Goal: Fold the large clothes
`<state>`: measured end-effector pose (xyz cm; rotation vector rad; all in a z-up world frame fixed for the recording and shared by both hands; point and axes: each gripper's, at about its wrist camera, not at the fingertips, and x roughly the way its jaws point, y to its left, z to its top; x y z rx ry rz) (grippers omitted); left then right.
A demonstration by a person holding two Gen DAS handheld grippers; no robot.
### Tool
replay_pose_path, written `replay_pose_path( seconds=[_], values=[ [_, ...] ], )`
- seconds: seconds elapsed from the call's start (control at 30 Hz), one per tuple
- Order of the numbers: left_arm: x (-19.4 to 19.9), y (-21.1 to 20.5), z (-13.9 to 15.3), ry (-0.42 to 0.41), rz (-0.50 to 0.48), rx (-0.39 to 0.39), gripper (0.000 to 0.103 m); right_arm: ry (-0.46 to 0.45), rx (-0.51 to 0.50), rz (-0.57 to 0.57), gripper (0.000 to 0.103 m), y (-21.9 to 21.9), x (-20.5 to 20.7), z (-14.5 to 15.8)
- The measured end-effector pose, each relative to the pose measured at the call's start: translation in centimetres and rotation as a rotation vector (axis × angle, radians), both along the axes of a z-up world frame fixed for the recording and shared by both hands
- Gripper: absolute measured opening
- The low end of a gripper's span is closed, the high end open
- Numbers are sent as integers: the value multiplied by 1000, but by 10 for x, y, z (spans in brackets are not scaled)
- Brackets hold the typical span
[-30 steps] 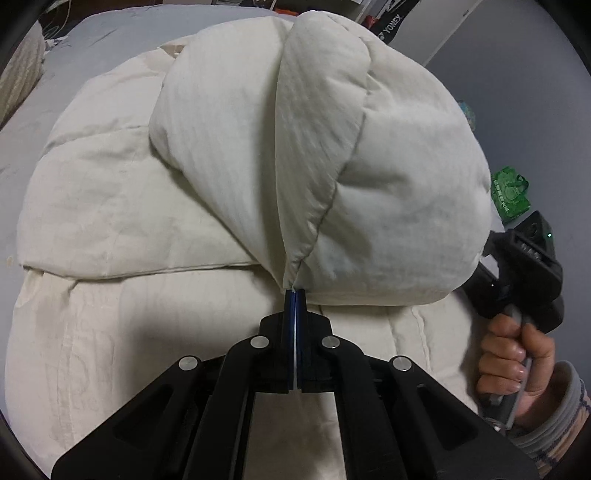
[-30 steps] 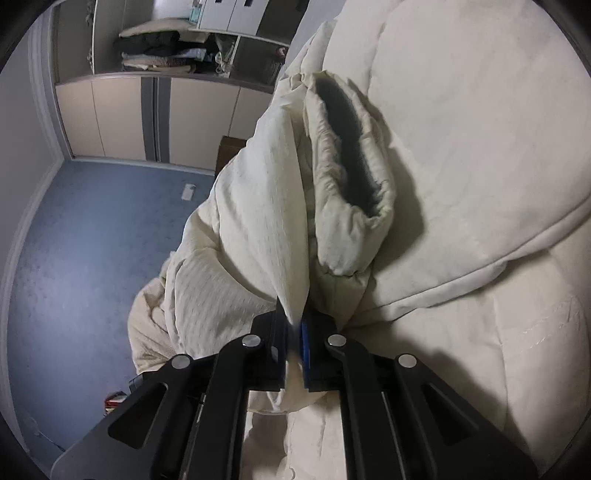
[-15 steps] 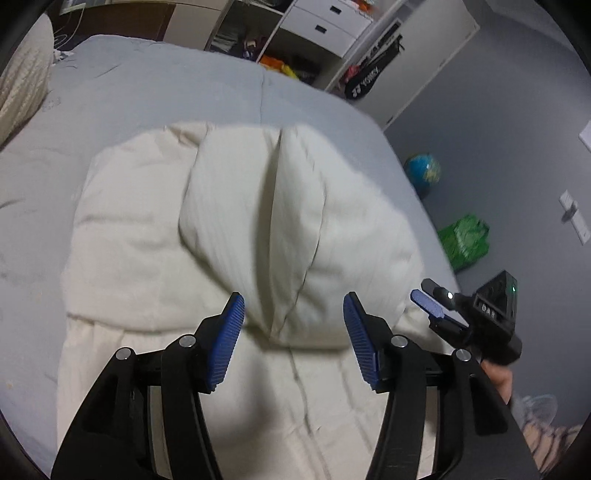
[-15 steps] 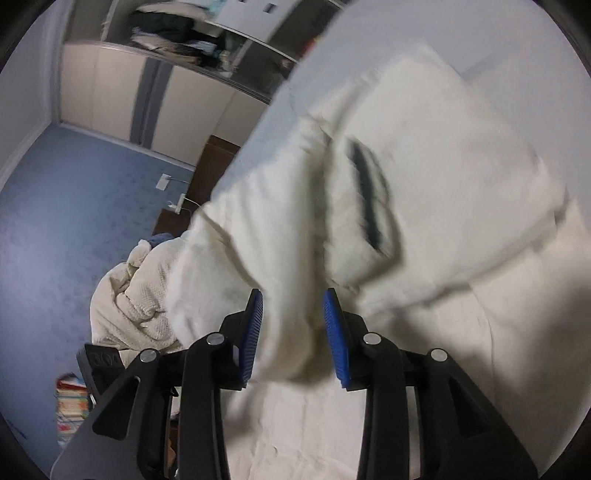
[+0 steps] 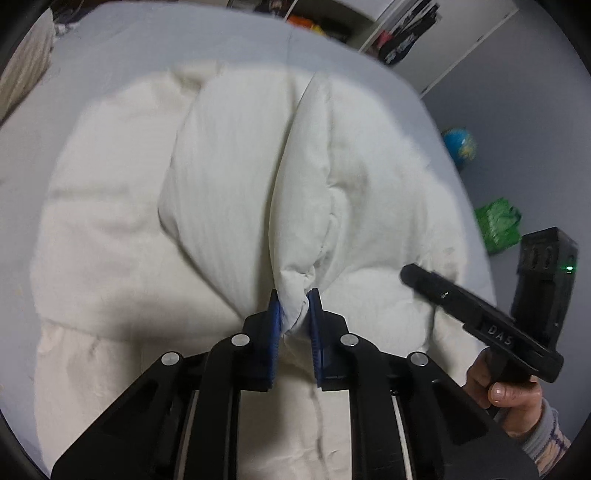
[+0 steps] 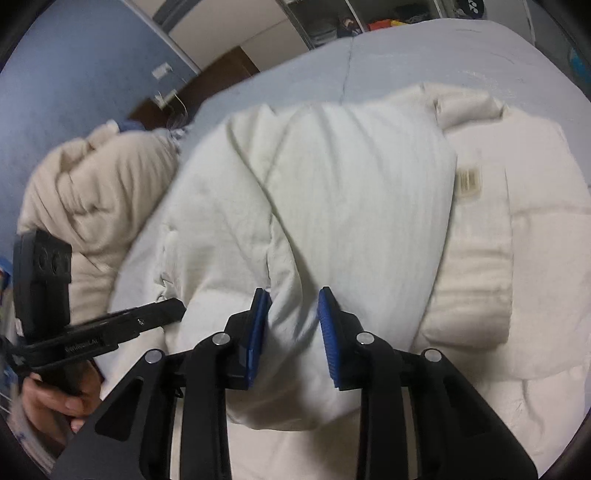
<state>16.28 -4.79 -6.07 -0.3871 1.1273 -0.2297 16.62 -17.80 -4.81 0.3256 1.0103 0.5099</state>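
A large cream padded coat (image 5: 110,229) lies spread on the grey bed (image 5: 147,48). A puffy folded part of it (image 5: 251,177) lies on top. My left gripper (image 5: 294,308) is closed on a bunched edge of this folded part, its blue pads pinching the cloth. My right gripper (image 6: 293,314) has its jaws partly open around a thick fold of the same coat (image 6: 332,192); the cloth fills the gap. The right gripper also shows in the left wrist view (image 5: 480,317), the left one in the right wrist view (image 6: 110,325).
A second cream bundle (image 6: 85,192) lies at the bed's edge. A green bag (image 5: 498,225) and a globe (image 5: 460,144) are on the blue floor beside the bed. Shelves and a wardrobe (image 5: 369,29) stand beyond the bed.
Both grippers let go of the lifted coat part and it dropped onto the coat. The left gripper has since closed on its edge again; the right jaws now straddle a fold.
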Motion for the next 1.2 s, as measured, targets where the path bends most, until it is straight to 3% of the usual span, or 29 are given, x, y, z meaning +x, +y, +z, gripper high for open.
replay_pose_path(
  seconds=[0.23, 0.3, 0.4, 0.53, 0.7, 0.87, 0.9, 0.93, 1.0, 1.2],
  values=[
    [0, 4, -23, 33, 24, -31, 16, -30, 13, -23, 21, -3, -3, -8],
    [-1, 7, -24, 36, 28, -38, 16, -24, 80, -39, 21, -13, -7, -11],
    [-6, 9, -20, 29, 35, -48, 16, -2, 266, -66, 22, -37, -16, -10],
    [-16, 12, -10, -12, 6, -75, 16, 4, 378, -115, 26, -56, -9, 0],
    [-22, 19, -9, -28, -10, -96, 16, 104, 326, -66, 28, -28, 21, 1],
    [-26, 22, -5, -20, -2, -99, 16, 97, 317, 1, 28, 2, 24, 8],
    [-26, 23, -5, -17, -2, -98, 16, 86, 303, 23, 26, 5, 21, 11],
    [-27, 24, -4, -15, -4, -98, 16, 78, 292, 40, 10, 10, 18, 12],
    [-28, 22, -5, -14, -8, -95, 16, 31, 247, 99, 0, 14, 7, 18],
    [-23, 17, -4, -13, -21, -81, 16, -26, 160, 96, 0, 4, -15, 28]
  ],
)
